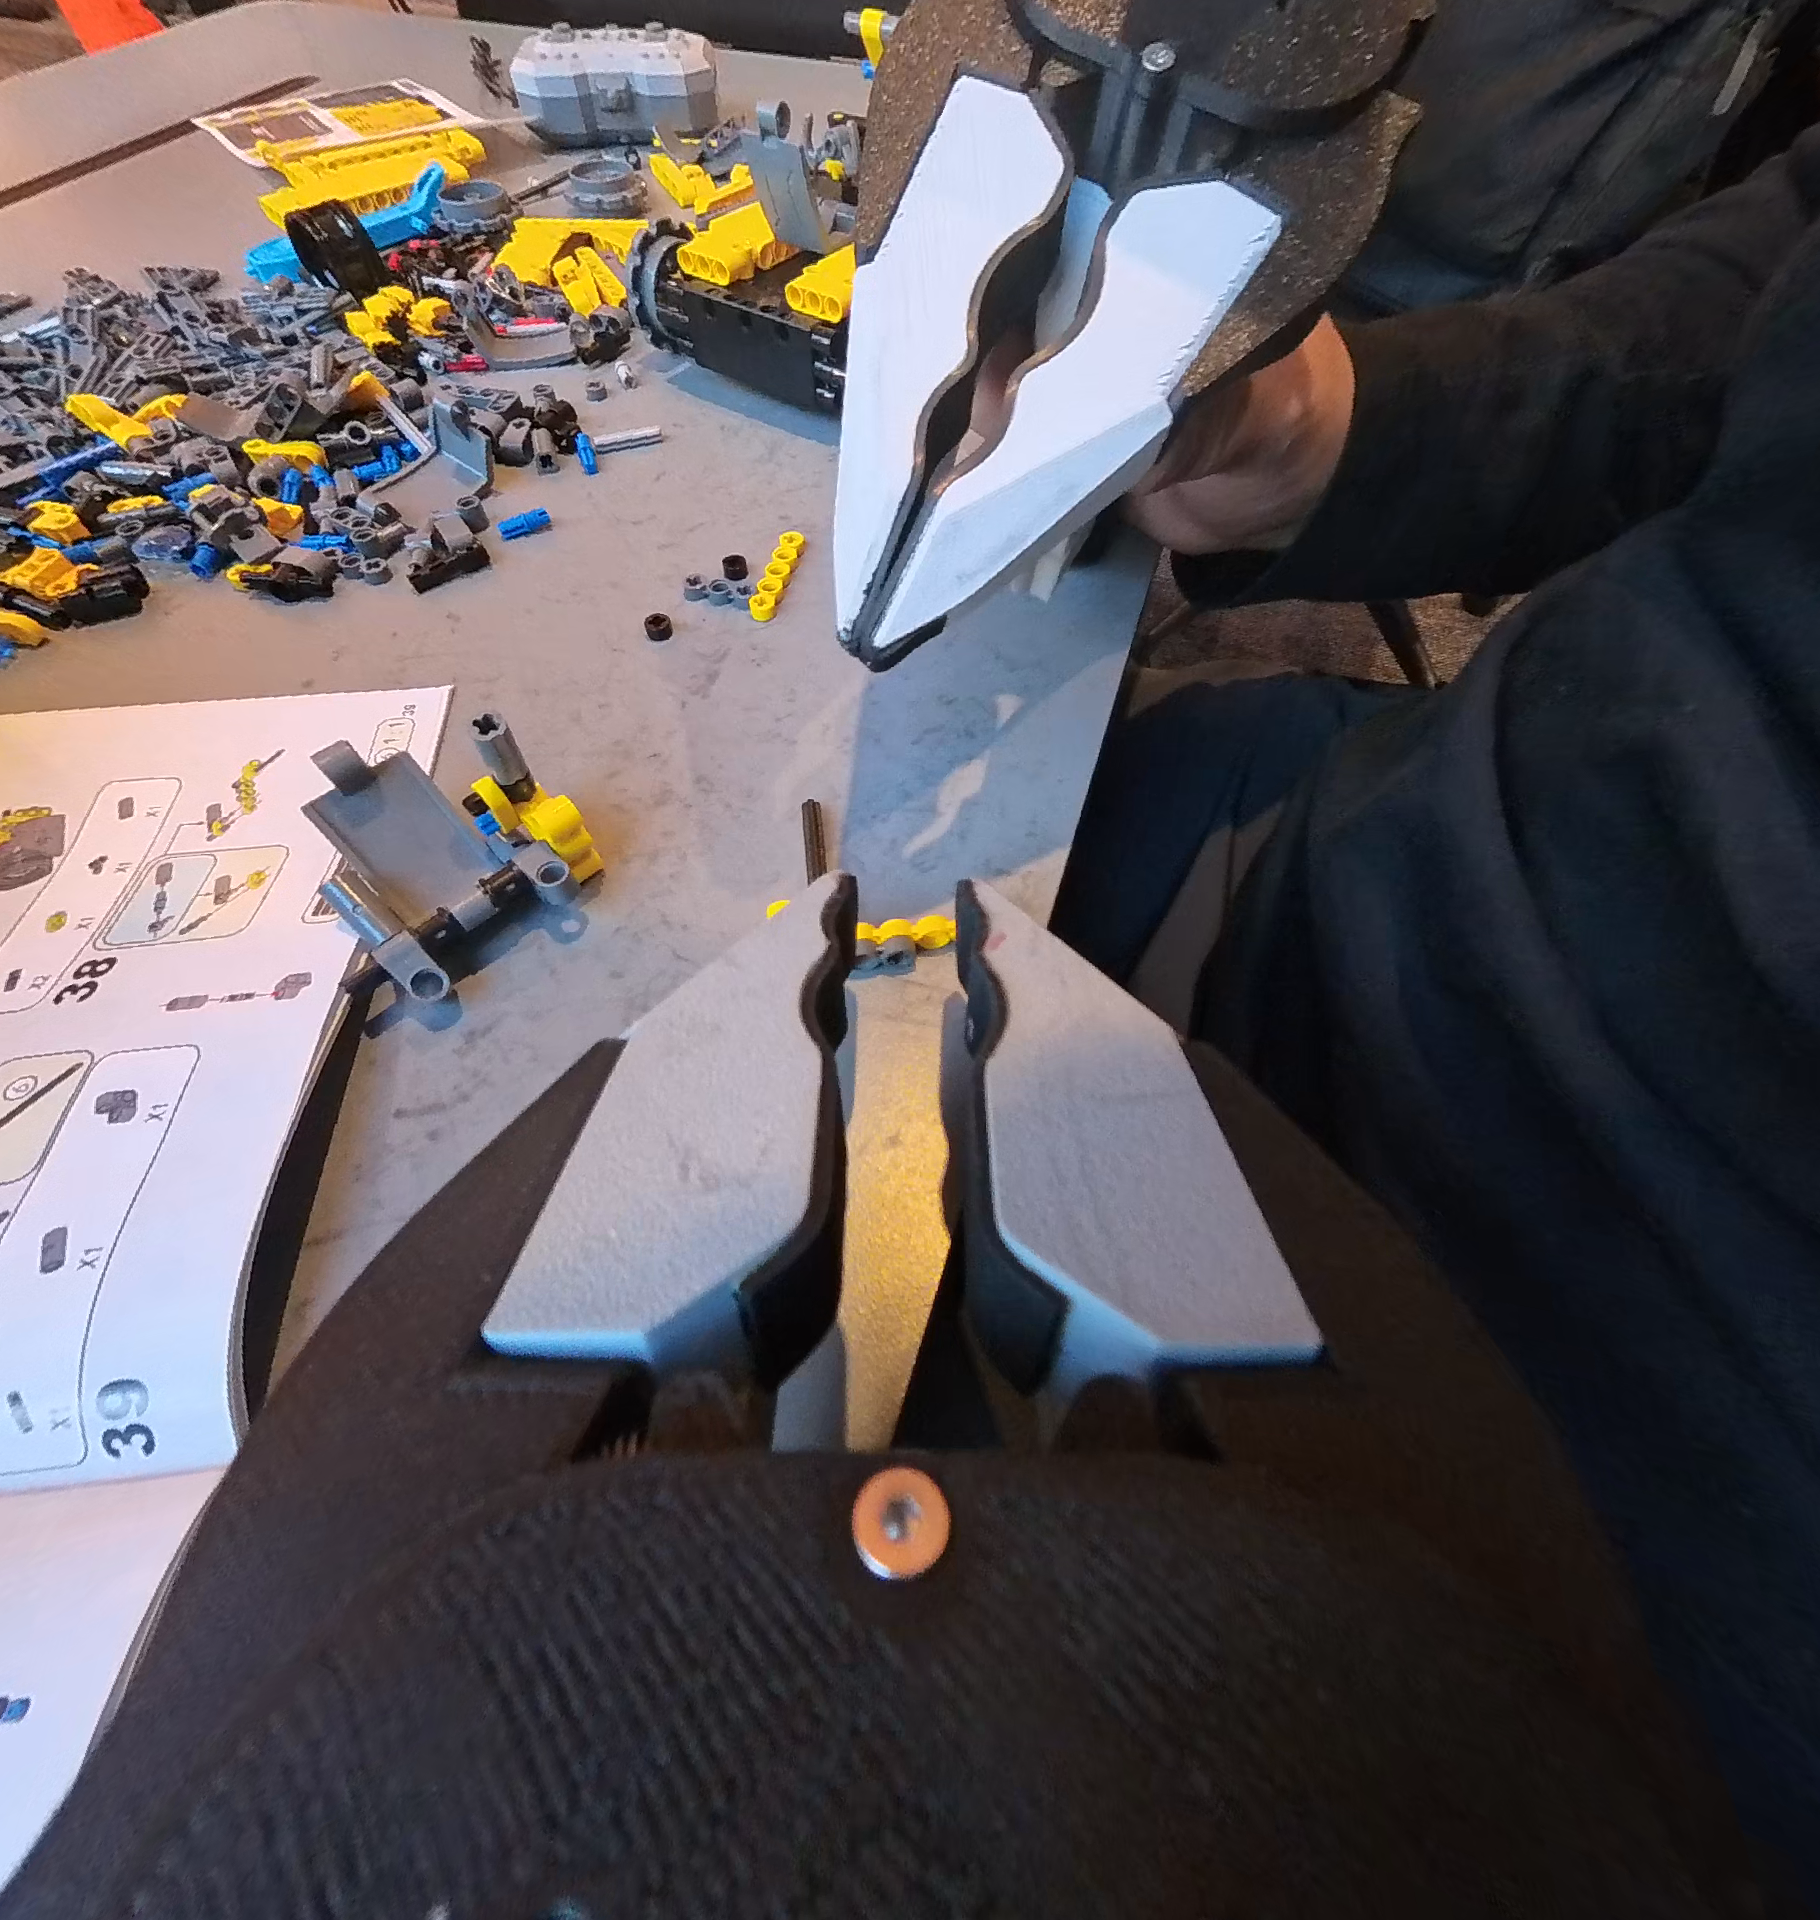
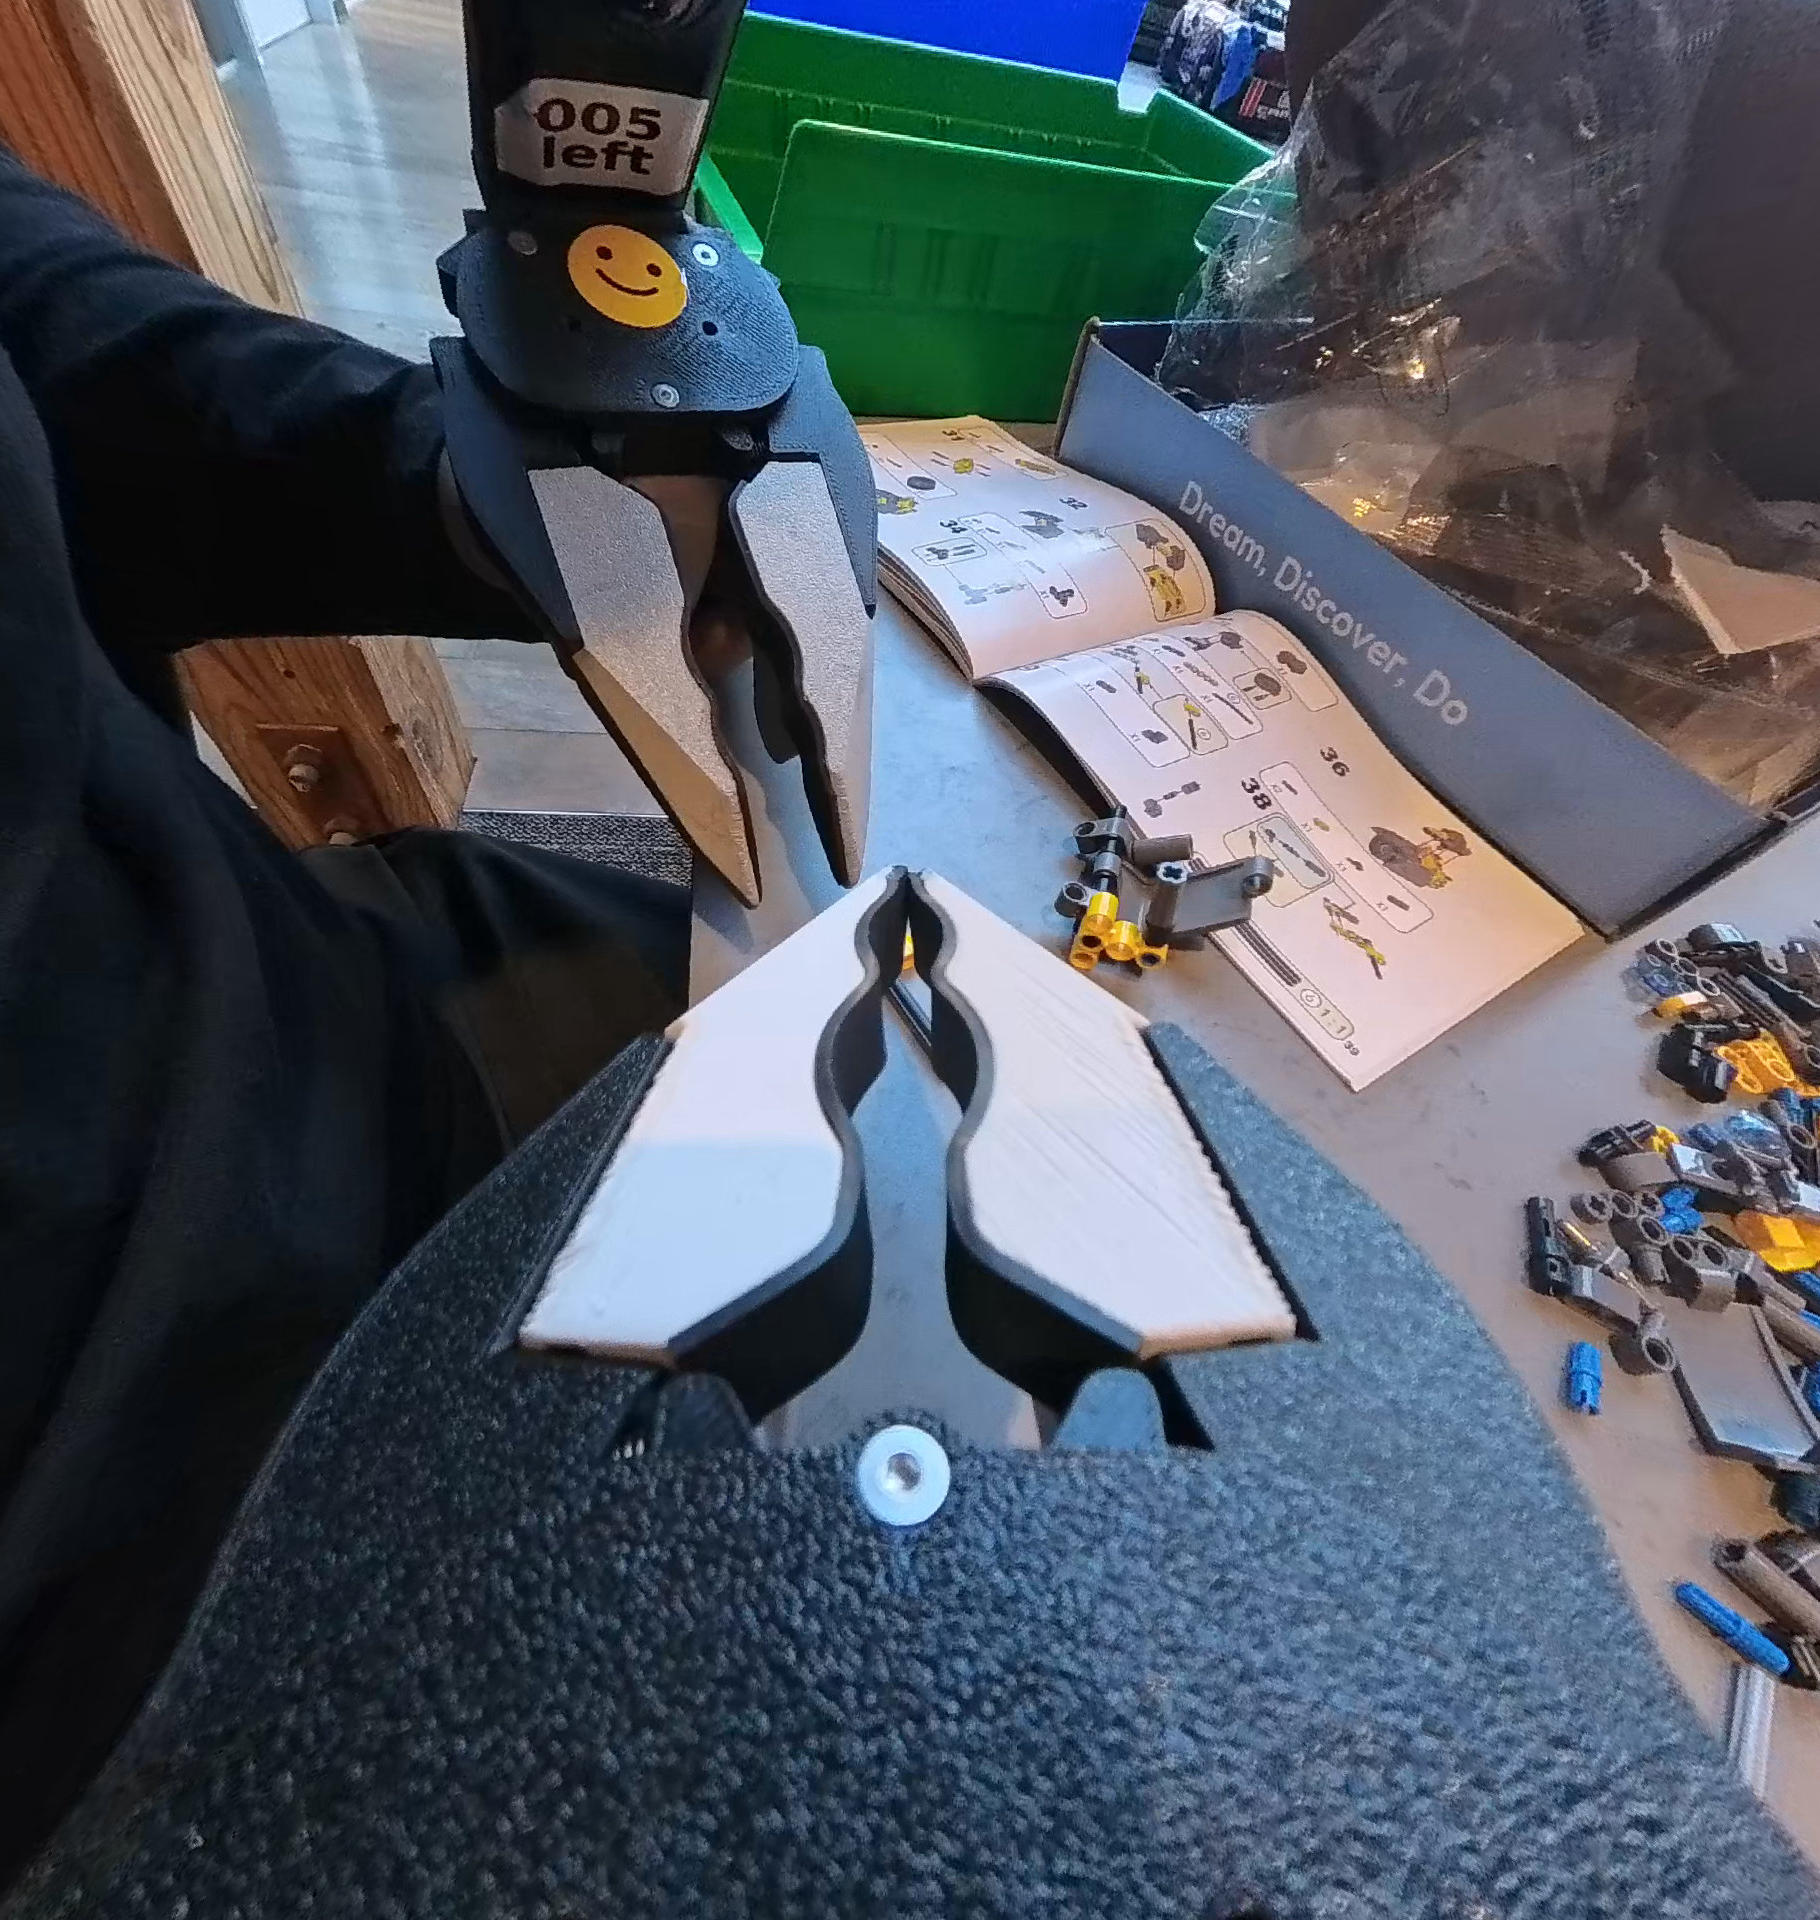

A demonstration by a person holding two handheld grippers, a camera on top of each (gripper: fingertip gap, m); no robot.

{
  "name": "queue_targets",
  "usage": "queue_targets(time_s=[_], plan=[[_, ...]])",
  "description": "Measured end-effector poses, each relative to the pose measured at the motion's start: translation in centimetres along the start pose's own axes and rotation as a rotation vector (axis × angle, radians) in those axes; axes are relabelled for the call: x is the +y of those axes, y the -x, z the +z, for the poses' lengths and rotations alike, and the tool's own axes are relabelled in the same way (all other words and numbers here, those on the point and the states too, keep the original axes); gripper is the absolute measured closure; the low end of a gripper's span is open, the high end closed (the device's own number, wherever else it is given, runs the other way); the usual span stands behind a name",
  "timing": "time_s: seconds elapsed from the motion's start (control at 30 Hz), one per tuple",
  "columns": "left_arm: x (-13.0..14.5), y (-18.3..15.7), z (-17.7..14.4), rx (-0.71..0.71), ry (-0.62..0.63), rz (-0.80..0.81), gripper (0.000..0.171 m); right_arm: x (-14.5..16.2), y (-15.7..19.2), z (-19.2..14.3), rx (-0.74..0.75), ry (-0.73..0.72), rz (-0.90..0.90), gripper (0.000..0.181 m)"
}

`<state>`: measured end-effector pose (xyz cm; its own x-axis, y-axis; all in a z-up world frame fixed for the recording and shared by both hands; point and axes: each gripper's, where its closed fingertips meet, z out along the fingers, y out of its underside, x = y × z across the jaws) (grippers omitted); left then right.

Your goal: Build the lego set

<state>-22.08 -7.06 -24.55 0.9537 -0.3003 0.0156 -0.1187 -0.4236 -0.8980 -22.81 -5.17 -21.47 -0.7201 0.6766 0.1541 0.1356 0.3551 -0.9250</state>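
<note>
Yellow-and-grey brick piece (image 1: 901,932): on the surface (image 1: 677,644) edge, just beyond the left tongs (image 1: 906,896), tips narrowly parted, empty. Right tongs (image 2: 907,880): tips touching, empty. Right view alone shows labelled grey box (image 2: 1405,665), green bins (image 2: 947,281).

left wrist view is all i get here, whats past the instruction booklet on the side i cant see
observer: A dark cardboard box lies right beside the open booklet, with crumpled clear plastic bags heaped over it.
operator: anything behind that
observer: Green plastic bins stand beyond the far edge of the table.
operator: and is there anything on the back of my left gripper
observer: Yes, a round yellow smiley sticker sits on top of the left gripper, whose jaws stand open.
</note>
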Motion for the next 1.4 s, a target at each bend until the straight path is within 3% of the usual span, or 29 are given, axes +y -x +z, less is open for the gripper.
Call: queue_targets(time_s=[0.2, 0.47, 0.6, 0.77, 0.97, 1.1, 1.23, 1.4], plan=[[-0.1, 0.4, -0.1, -0.013, -0.002, -0.026, 0.154, -0.1, 0.0, -0.1, 0.0, -0.007, -0.001, 0.181], [1.5, 1.9, 0.0, -0.11, 0.119, -0.043, 0.149, 0.0, -0.6, -0.7, 0.036, -0.006, 0.032, 0.18], [1.6, 2.9, -0.2, -0.205, 0.16, -0.05, 0.148, 1.6, -0.4, -0.4, -0.008, 0.102, 0.139, 0.143], [0.5, 2.5, -1.2, -0.227, 0.102, -0.15, 0.147, 3.5, -0.3, 0.3, -0.029, 0.264, 0.129, 0.144], [1.3, 0.9, -0.8, -0.231, 0.107, -0.221, 0.139, 5.1, -0.2, 2.3, -0.075, 0.407, 0.062, 0.143], [2.1, 0.8, -0.5, -0.285, 0.168, -0.196, 0.139, 5.3, 0.3, 2.8, -0.121, 0.404, 0.091, 0.15], [2.4, 0.2, 0.0, -0.29, 0.175, -0.232, 0.139, 5.2, 1.5, 2.7, -0.17, 0.407, 0.098, 0.175], [2.7, -0.1, 0.5, -0.296, 0.173, -0.237, 0.144, 5.2, 1.6, 2.6, -0.096, 0.407, 0.056, 0.177]])
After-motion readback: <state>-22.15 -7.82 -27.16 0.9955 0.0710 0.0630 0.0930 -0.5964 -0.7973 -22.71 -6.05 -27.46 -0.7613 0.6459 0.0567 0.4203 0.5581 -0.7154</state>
